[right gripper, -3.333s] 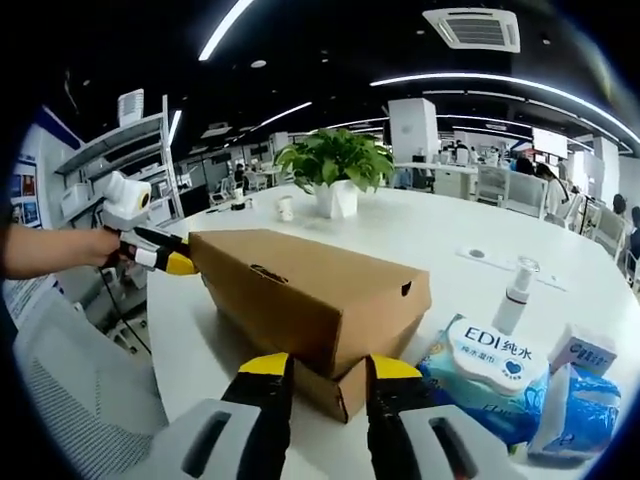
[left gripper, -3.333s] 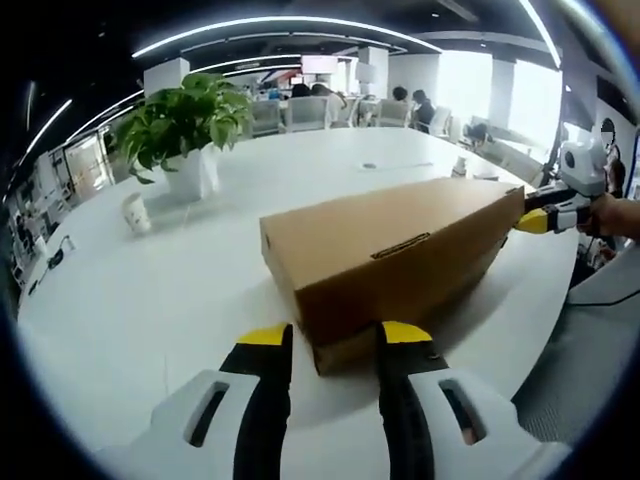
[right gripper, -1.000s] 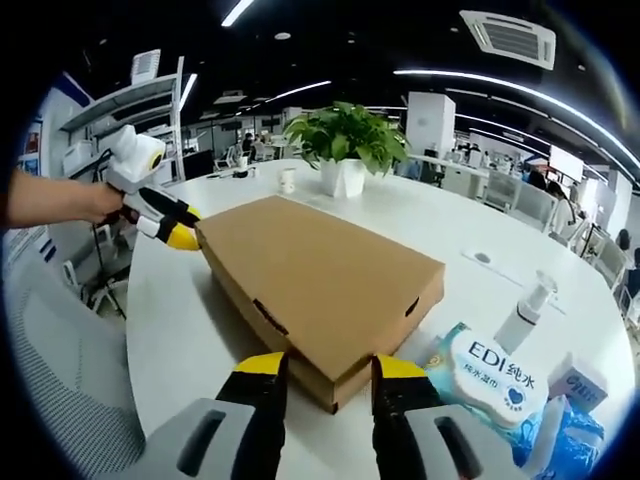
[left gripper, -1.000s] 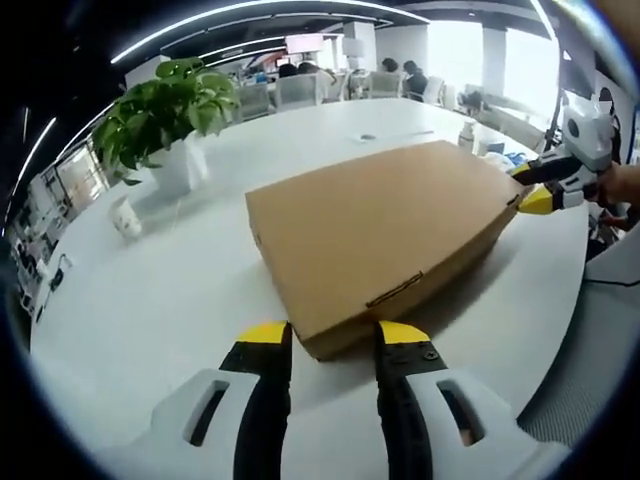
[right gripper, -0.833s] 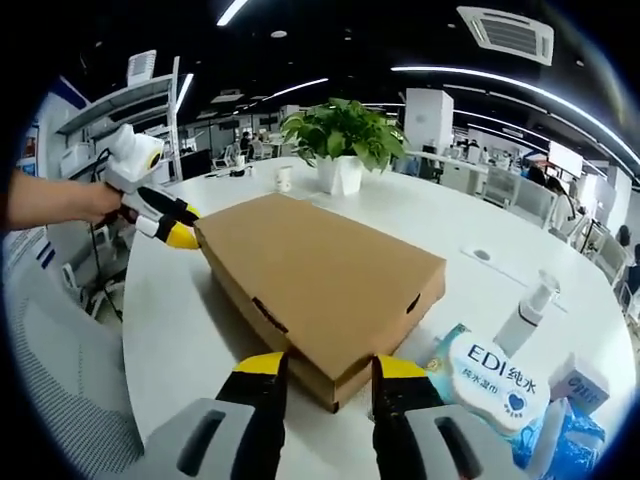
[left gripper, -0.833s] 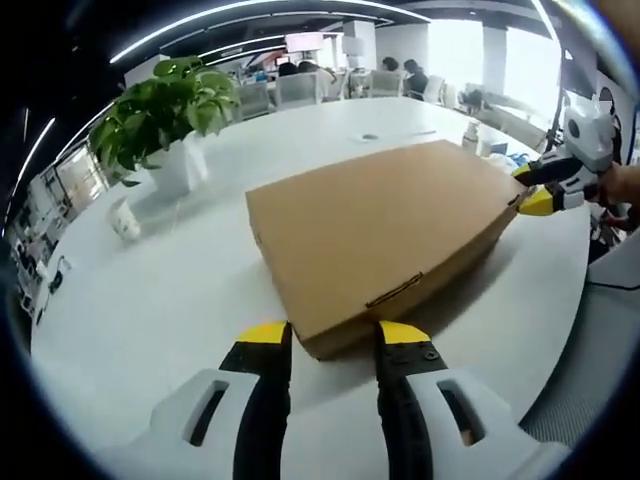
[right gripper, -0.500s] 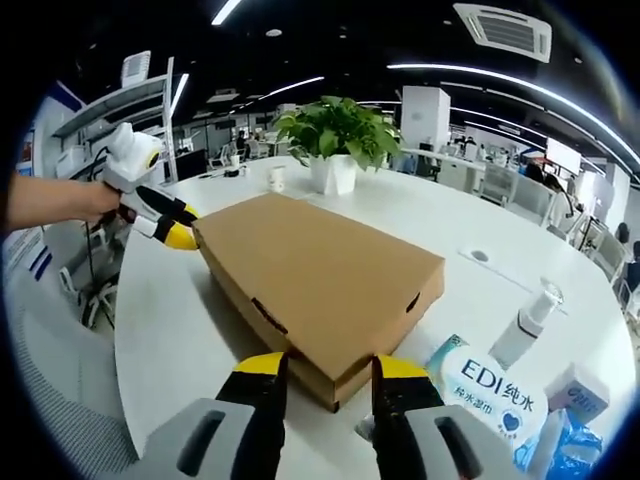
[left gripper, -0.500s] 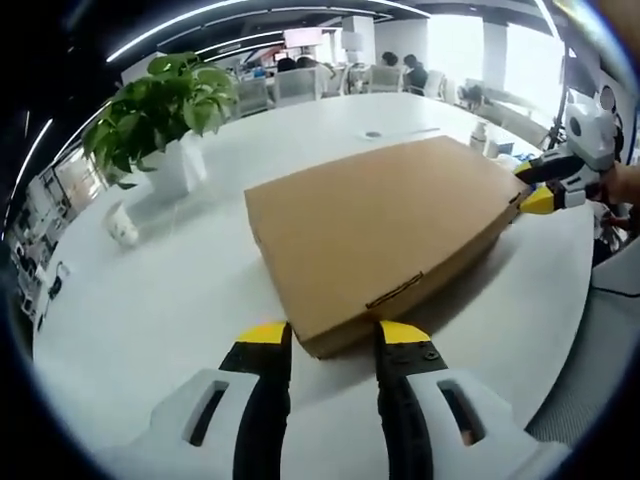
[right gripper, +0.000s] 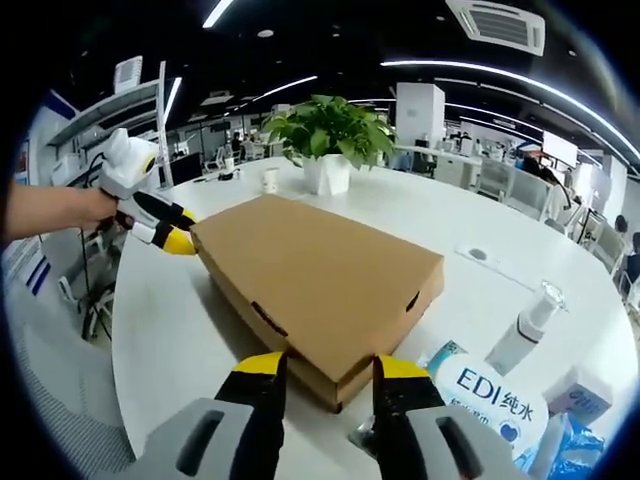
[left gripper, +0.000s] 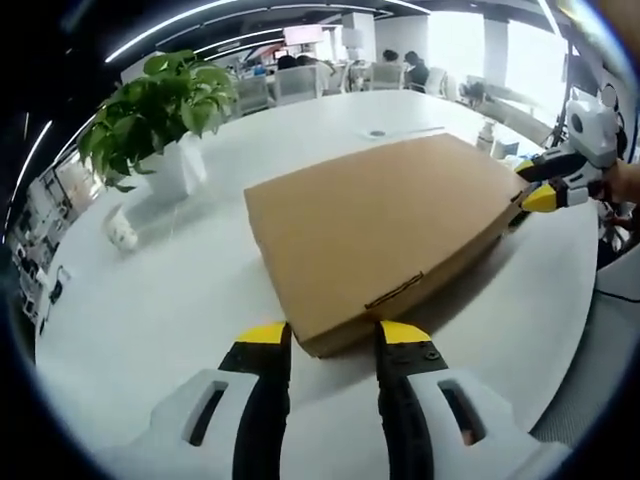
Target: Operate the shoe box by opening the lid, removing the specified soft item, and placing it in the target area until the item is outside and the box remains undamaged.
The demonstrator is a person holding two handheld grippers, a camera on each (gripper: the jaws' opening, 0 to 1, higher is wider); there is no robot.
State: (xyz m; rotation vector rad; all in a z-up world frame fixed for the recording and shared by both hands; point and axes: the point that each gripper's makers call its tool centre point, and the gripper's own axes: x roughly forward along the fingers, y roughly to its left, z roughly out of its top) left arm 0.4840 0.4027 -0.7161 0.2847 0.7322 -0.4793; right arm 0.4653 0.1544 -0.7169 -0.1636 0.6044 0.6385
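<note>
A closed brown cardboard shoe box lies on the white table, its lid flat on the base. In the left gripper view my left gripper is open, its yellow-tipped jaws either side of the box's near corner. The right gripper, held by a hand, sits at the box's far end. In the right gripper view the box runs away from my open right gripper, which straddles its near corner. The left gripper rests at the far corner. The soft item is hidden inside.
A potted plant and a paper cup stand behind the box. A wet-wipes pack, a spray bottle and a small carton crowd the right gripper's right side. The table edge curves close at the left.
3.3 s ago the lid was raised off the base at both ends; now it lies down flat. Over the last second only the views have shifted slightly.
</note>
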